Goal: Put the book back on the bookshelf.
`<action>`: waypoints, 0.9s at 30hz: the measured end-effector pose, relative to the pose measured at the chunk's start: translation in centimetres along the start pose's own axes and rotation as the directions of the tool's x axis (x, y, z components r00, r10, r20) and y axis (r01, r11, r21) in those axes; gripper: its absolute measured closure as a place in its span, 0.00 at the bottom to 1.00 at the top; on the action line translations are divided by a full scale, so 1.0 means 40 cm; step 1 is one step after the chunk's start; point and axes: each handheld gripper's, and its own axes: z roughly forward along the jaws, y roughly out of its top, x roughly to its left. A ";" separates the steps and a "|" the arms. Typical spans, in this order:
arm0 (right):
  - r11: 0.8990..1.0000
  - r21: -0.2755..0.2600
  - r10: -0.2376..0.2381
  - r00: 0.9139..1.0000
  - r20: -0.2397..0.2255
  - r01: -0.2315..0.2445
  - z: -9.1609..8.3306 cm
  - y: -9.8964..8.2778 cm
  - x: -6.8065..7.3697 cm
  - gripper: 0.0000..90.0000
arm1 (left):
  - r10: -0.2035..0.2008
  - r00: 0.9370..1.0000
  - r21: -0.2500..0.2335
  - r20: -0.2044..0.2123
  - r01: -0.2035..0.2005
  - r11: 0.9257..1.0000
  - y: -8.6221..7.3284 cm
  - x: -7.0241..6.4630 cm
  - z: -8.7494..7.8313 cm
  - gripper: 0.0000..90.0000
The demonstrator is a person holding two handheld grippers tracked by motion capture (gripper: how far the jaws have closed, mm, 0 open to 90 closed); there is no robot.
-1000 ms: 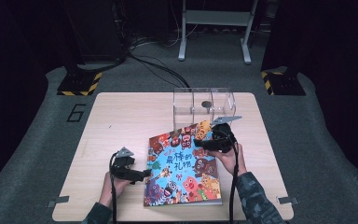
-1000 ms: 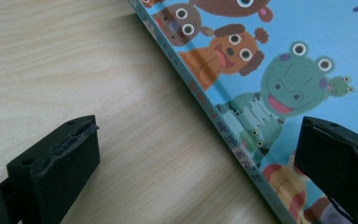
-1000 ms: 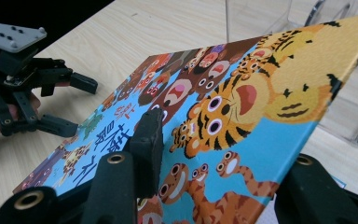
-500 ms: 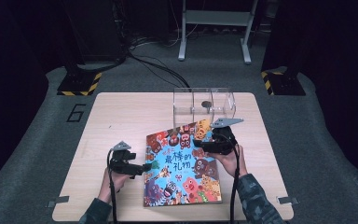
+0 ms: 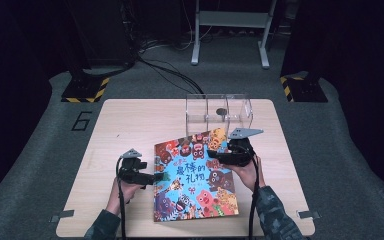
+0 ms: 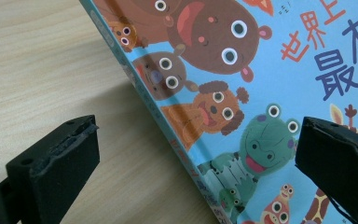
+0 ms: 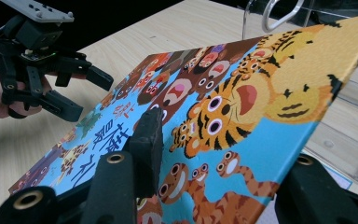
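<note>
Now the left gripper [image 5: 152, 178] is sitting at the book's [image 5: 195, 175] left edge, closer than a second ago, jaws open with the spine between them, not yet pressing. Meanwhile the right gripper [image 5: 215, 152] is gripping the book's upper right corner, tilting it off the table [image 5: 130, 125] in mid-frame, below the clear box [image 5: 220, 112]. A two-handed lift looks near.

A closed picture book [image 5: 195, 175] with a bright cartoon-animal cover lies skewed, its far-right corner lifted.
</note>
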 end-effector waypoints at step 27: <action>0.995 -0.076 -0.075 0.995 -0.062 0.070 0.009 0.003 0.003 0.61 | -0.001 0.994 0.008 0.106 0.000 1.000 0.006 -0.014 0.007 0.10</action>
